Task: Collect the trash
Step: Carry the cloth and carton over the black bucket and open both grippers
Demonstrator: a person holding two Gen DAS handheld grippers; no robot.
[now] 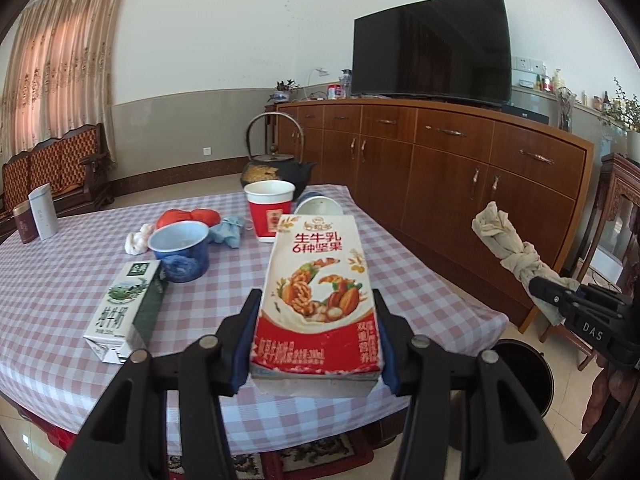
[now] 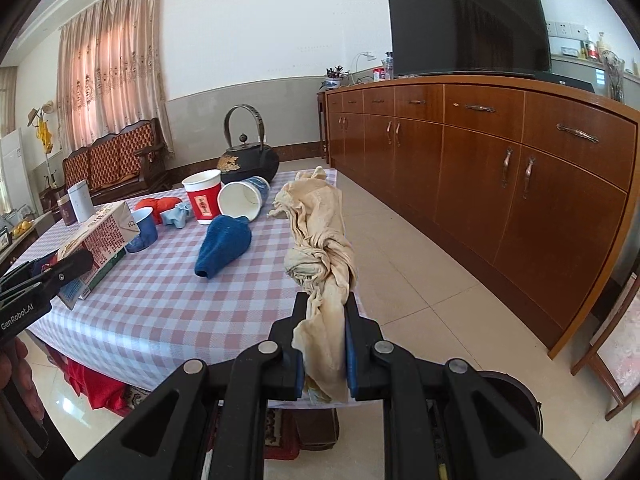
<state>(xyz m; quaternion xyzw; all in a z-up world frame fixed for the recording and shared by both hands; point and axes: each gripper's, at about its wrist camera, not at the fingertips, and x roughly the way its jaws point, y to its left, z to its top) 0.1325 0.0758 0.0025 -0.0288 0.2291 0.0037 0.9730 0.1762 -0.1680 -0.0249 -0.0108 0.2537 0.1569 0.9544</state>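
A living room with a wooden sideboard (image 1: 440, 152) and TV (image 1: 432, 44) lies behind a checked counter (image 1: 48, 280). The left gripper (image 1: 316, 316) pinches a red nut-milk carton (image 1: 318, 292) above the counter's near edge. The right gripper (image 2: 325, 320) pinches a knotted beige rag (image 2: 320, 240) past the counter's side. A green carton (image 1: 124, 312), cups and a kettle (image 1: 276, 164) sit on the counter; a dark bin (image 1: 524, 376) stands below.

Glossy carton (image 1: 318, 292), crumpled cloth rag (image 2: 320, 248) (perhaps cotton), polished wood cabinet (image 2: 520, 184)

Left claw (image 1: 316, 332): black plastic linkage arms, silver rivets, blue pads. Right claw (image 2: 325, 332): identical; white "DAS" lettering.
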